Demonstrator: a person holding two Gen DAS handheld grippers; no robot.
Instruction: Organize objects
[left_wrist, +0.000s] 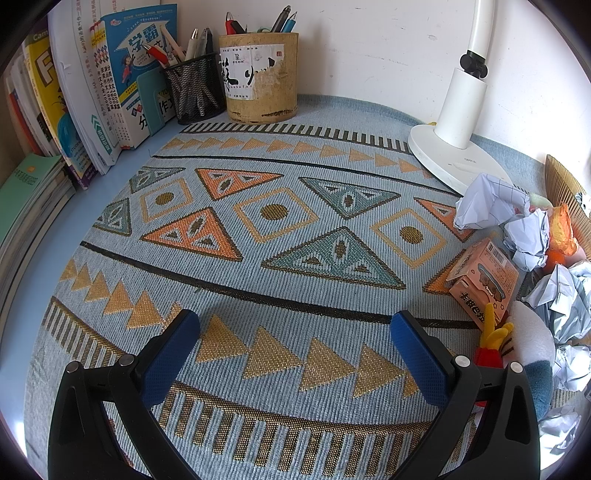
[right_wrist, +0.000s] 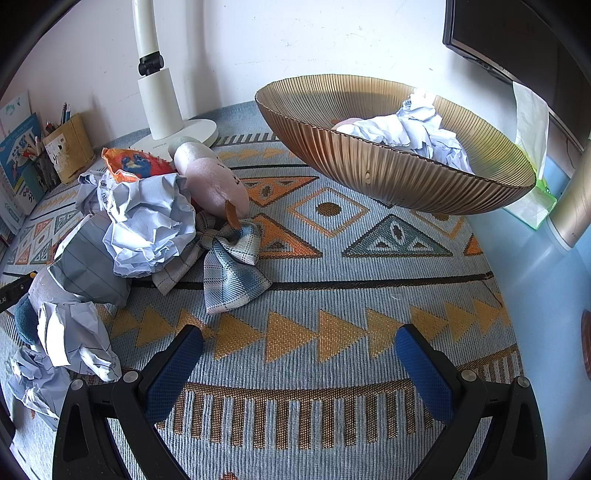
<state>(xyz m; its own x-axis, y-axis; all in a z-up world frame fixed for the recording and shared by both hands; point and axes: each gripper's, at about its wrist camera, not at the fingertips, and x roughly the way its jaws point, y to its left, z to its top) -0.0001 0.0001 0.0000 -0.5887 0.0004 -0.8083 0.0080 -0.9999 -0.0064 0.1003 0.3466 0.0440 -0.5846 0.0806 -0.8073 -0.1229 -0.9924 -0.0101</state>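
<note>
Both claws spread wide and empty over a patterned woven mat (left_wrist: 280, 236): left gripper (left_wrist: 295, 328) above bare weave, right gripper (right_wrist: 299, 341) likewise. Crumpled paper balls (right_wrist: 147, 225) heaped at left in the right wrist view, beside a plaid cloth (right_wrist: 232, 269) and a pink plush toy (right_wrist: 218, 184). More crumpled paper (right_wrist: 417, 133) inside the ribbed amber bowl (right_wrist: 388, 177), far right. White lamp base (left_wrist: 447, 158), pen holders (left_wrist: 258, 77) and books (left_wrist: 85, 96) along the far wall.
</note>
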